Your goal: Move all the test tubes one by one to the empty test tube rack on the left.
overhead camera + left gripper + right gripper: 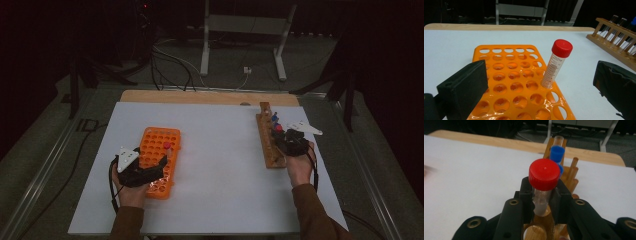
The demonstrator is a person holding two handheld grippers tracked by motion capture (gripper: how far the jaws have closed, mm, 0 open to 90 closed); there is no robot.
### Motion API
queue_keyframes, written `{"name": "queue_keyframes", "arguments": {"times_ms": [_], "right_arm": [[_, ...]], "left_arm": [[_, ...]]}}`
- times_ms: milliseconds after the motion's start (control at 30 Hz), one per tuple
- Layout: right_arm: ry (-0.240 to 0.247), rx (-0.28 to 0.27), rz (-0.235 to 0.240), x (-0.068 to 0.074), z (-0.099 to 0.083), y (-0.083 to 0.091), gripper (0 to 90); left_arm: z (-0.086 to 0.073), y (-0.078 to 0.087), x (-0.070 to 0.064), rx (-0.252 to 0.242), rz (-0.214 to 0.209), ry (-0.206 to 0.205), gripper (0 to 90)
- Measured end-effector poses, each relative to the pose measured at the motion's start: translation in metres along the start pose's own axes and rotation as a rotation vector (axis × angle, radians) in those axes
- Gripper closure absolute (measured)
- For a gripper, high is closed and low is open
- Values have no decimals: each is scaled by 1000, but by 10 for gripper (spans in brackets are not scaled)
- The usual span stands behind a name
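An orange tube rack (160, 145) (506, 75) lies left of centre on the white table. One red-capped tube (556, 65) (167, 148) stands upright in a hole on its right side. My left gripper (152, 167) (539, 92) hovers over the rack's near end, open, with the tube ahead between its jaws and apart from both. At the right stands a wooden tube rack (267, 137) (566, 173). My right gripper (280, 134) (542, 195) is shut on a second red-capped tube (543, 180) (278, 128) just below its cap, over the wooden rack. A blue-capped tube (557, 155) (274, 119) stands behind it.
The white table top (220, 165) has a wooden strip (200, 96) along its far edge. Beyond it are a metal stand (240, 30) and cables on the floor. Open table lies between the two racks.
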State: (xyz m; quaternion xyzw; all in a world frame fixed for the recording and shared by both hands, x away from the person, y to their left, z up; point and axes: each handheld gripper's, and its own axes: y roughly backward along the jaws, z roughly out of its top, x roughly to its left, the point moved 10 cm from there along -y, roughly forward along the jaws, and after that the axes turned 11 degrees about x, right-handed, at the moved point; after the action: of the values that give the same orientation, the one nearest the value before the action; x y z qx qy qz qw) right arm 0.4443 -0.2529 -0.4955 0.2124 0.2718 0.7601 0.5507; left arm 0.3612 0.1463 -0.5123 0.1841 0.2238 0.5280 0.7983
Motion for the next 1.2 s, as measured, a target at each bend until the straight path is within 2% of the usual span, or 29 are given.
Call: {"name": "queue_keyframes", "arguments": {"times_ms": [167,467,733,967,1200], "right_arm": [[-9,-32,11,-2,7,10,747],[4,-79,29,-1,25,31,748],[19,-112,53,6,34,47,747],[15,-126,91,11,32,52,746],[23,-111,137,23,17,48,745]], "left_arm": [[-1,-1,0,5,-1,-3,4],[-1,-1,0,4,6,-8,4],[-1,-1,0,6,9,-9,4],[0,0,0,0,15,-9,5],[3,4,-4,-18,33,-33,5]]}}
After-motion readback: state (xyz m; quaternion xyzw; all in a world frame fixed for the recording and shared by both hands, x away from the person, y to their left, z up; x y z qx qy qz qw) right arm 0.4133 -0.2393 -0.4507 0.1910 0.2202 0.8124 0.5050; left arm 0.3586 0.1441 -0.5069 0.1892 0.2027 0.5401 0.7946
